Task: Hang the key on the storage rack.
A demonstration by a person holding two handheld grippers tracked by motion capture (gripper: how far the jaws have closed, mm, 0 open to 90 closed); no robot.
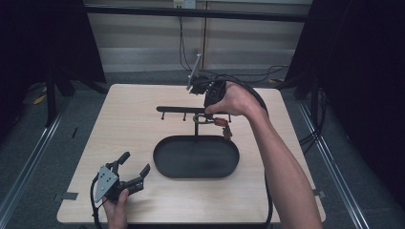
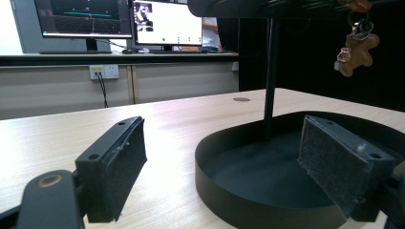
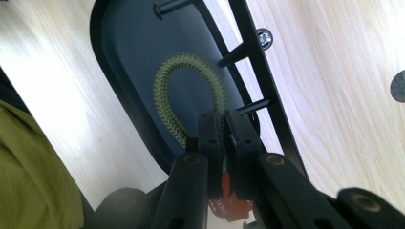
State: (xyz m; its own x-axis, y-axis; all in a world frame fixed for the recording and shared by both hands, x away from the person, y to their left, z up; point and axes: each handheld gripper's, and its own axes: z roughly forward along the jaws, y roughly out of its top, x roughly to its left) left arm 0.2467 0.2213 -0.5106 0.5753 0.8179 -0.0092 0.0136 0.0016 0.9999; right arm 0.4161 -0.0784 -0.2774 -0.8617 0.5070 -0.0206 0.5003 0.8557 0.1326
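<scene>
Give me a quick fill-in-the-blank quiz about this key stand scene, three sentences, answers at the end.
1. The right hand-held gripper is shut on an olive-green cord ____.
2. The left hand-held gripper rests on the table with its jaws ____.
3. The stand's post rises from a black oval ____.

Missing words: loop; open; tray

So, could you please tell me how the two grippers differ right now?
The left gripper has its jaws wide apart and holds nothing; the right gripper has its jaws shut on a green cord loop. The left sits low near the table's front edge; the right is raised at the black rack above the tray. Both are hand-held.
</scene>
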